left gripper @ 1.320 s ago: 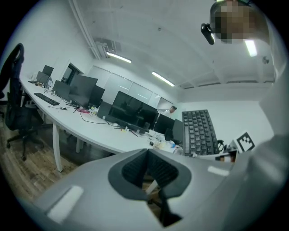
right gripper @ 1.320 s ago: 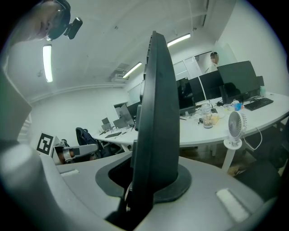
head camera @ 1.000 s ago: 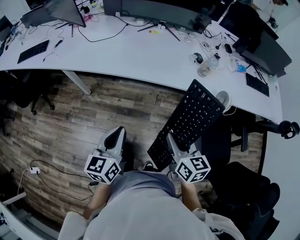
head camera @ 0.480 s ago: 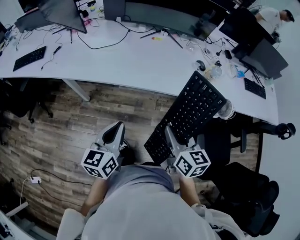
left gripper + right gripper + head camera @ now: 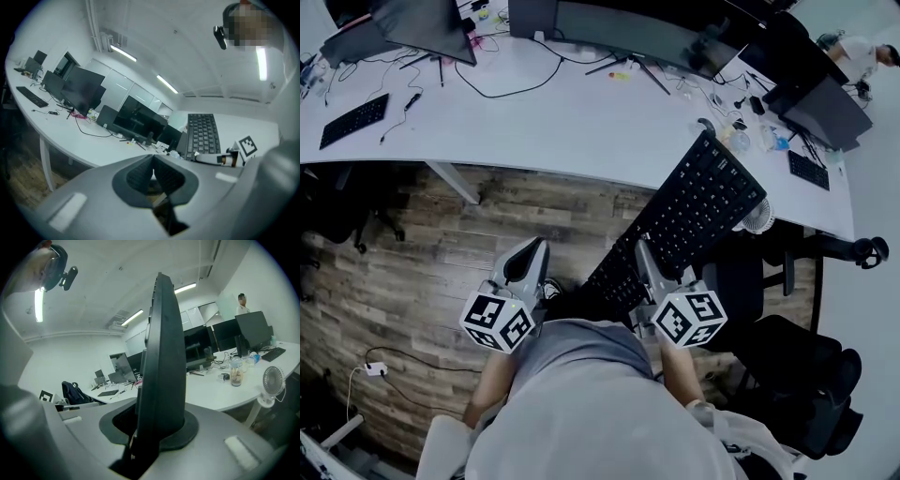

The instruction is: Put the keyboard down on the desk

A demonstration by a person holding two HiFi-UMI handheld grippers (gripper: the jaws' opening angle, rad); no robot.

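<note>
We look steeply down on a long white curved desk (image 5: 581, 122) that runs across the top of the head view, with a wood-plank floor (image 5: 422, 253) beneath and in front of it. Dark monitors (image 5: 619, 28) line the desk's far side, with cables trailing across the top. A black office chair (image 5: 787, 366) sits at the lower right.

The black keyboard (image 5: 694, 216) is not on the desk. It is held up in the air, slanting from our right hand toward the desk's front edge, keys facing up and to the left. Its near end is clamped in the right gripper (image 5: 645, 255). In the right gripper view, the keyboard rises edge-on from between the jaws, which press on both of its faces.

The left gripper (image 5: 530, 255) hangs over the floor just beside the right one. Its jaws are together, with nothing between them.

A second keyboard (image 5: 358, 119) lies flat at the desk's far left. A small white fan (image 5: 757, 216) stands just beside the held keyboard's far end.
</note>
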